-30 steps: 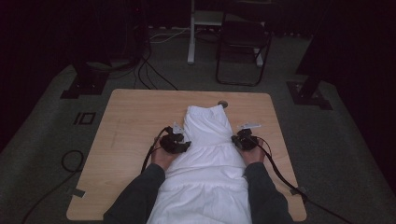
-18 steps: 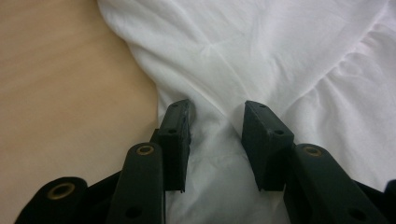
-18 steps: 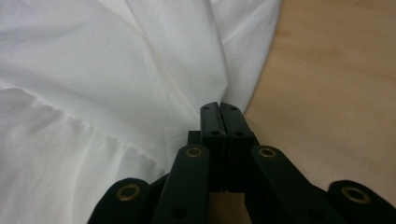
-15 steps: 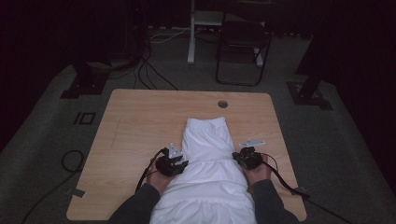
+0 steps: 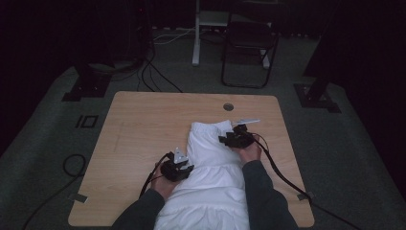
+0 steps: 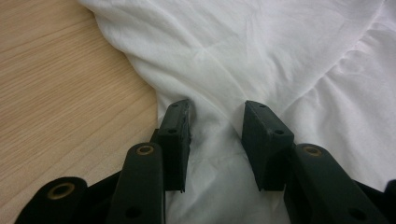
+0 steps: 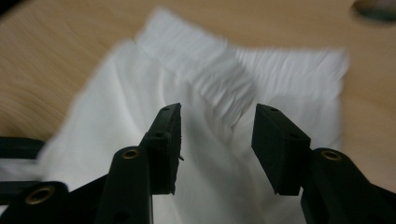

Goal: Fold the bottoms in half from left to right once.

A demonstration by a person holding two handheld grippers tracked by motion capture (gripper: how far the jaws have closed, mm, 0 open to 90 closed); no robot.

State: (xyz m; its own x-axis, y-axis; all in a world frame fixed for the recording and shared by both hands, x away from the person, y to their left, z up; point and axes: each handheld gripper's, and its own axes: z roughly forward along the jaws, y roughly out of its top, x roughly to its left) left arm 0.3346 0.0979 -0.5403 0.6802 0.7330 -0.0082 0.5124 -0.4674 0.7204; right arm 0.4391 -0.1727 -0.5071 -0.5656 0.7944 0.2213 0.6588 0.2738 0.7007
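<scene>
Now, the lines:

Cloth: the soft white crumpled cloth (image 5: 210, 163) lies on the light brown wooden table (image 5: 143, 124). Its near end hangs off the table edge by the person. Its far end, with a gathered band, stops short of the small round hole (image 5: 228, 106) in the table.

Right tool: the black two-jaw right tool (image 5: 233, 137) has just been opening its jaws. In the right gripper view (image 7: 217, 140) they stand apart above the cloth and nothing is pinched, so it has let go. That view is blurry.

Left tool: the black two-jaw left tool (image 5: 184, 168) sits at the cloth's left edge. In the left gripper view (image 6: 217, 135) a ridge of cloth runs between the jaws. They look pressed in around it, so it seems to grip the cloth.

What it means: the pull looks finished on the right side. The right hand is probably free to take a new spot.

Changed from before: the far end of the cloth was near the hole and is now closer to the person. The right tool has moved farther up the cloth.
</scene>
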